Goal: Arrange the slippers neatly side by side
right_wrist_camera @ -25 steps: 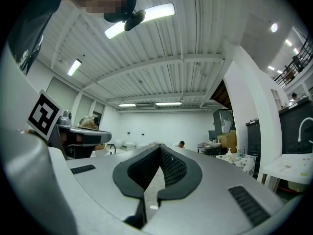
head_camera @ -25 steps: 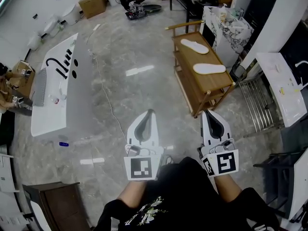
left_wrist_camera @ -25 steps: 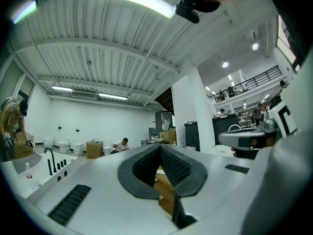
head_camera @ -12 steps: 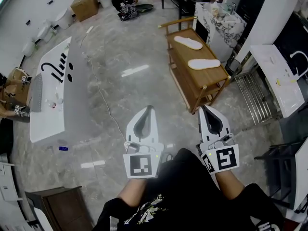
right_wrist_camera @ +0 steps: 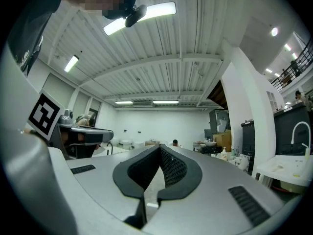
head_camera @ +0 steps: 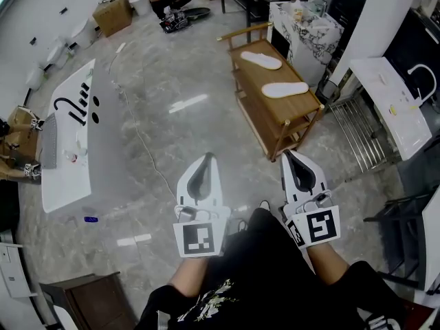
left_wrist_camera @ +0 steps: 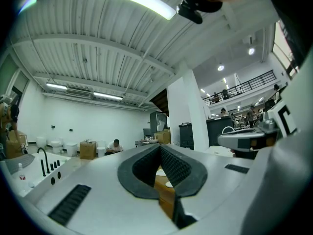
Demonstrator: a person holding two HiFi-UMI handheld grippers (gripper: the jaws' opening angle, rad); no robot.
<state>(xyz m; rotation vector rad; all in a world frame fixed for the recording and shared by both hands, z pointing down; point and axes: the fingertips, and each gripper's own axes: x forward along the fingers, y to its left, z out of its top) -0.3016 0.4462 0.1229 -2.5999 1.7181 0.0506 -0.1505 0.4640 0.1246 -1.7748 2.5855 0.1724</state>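
Change: whole room slid a bit left and far in the head view since a second ago; grippers low by the body as before.
Meaning for the job: likely just a look around; nothing picked up, slippers not yet lined up.
Low brown wooden table [head_camera: 289,112]: far right on the floor, well apart from both grippers.
Far flat white slipper [head_camera: 261,60]: on the table top; long way runs far-left to near-right; toe end too small to tell.
Near flat white slipper [head_camera: 285,89]: on the same top; long way nearly left to right; not in line with the other.
Left white gripper [head_camera: 208,157]: jaws closed, nothing inside.
Right white gripper [head_camera: 288,155]: jaws closed, nothing inside.
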